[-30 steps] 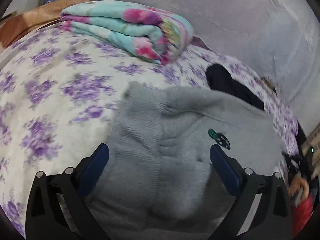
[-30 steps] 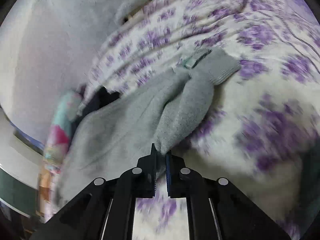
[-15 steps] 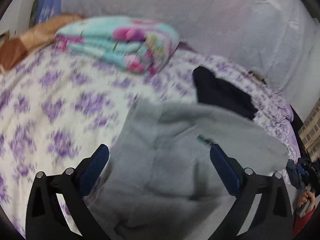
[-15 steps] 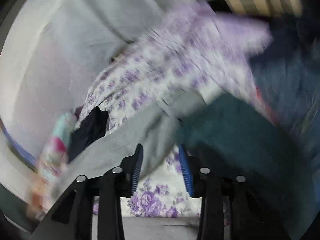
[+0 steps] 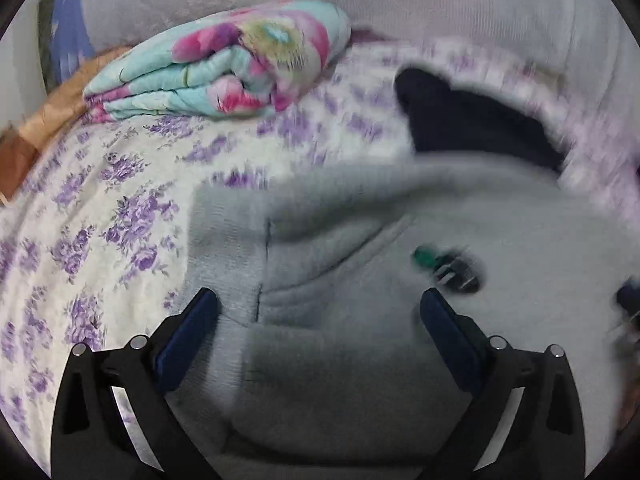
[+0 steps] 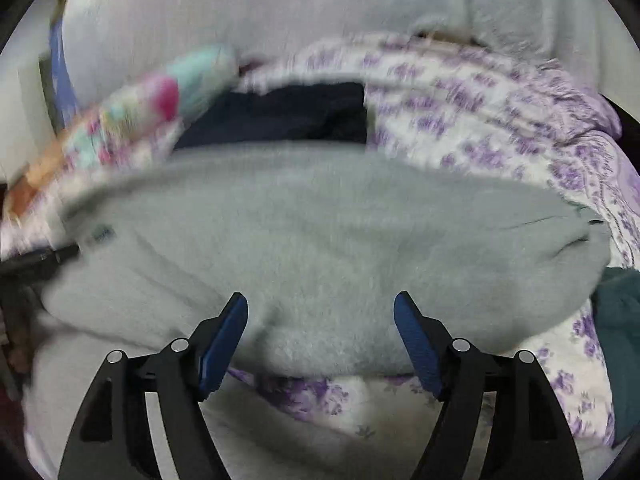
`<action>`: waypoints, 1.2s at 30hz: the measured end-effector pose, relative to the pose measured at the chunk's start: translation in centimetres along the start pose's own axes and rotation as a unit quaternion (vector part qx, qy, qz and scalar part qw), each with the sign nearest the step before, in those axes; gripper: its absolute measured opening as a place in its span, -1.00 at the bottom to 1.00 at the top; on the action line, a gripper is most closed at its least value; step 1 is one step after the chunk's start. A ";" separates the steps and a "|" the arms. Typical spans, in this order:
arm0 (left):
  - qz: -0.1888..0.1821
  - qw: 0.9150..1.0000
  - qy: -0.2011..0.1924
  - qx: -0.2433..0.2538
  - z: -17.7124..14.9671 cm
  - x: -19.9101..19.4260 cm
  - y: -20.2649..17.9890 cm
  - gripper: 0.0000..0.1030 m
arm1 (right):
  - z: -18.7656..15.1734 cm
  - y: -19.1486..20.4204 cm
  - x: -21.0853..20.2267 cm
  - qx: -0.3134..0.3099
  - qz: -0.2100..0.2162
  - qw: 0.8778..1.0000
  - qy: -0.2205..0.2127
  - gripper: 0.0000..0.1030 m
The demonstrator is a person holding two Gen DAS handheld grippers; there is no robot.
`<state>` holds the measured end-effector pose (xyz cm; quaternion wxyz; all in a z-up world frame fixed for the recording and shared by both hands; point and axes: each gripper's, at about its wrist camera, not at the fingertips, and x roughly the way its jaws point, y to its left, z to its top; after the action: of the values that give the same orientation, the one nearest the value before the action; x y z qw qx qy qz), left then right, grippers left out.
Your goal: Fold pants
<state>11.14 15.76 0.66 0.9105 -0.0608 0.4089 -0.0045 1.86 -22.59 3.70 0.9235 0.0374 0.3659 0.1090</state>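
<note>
Grey fleece pants [image 5: 400, 280] fill frame centre on purple-flowered white bedsheet [image 5: 100, 208]; left gripper [image 5: 318, 312] jaws wide apart above them.

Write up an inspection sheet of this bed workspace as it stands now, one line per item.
Surface: bed sheet, white with purple flowers, rumpled.
Job's things: grey pants lying folded across the sheet; small green and dark tag on them.
Clutter: folded floral quilt at the far side; dark garment behind the pants; teal cloth at the right edge.
Grippers: left gripper open above the pants; right gripper open, jaws just opened, no fabric pinched.
Cables: nothing seen.
Surroundings: pale fabric backing behind the bed.
</note>
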 end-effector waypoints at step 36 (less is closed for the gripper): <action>-0.046 0.995 -0.082 0.035 -1.3 -6.1 2.8 0.92 | 1.8 1.2 -1.5 -0.078 0.018 0.994 -0.077 0.93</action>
<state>5.99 18.78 4.01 0.9415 -0.0477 0.3291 -0.0554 1.82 -21.69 6.17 0.9467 -0.0197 0.2838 0.1509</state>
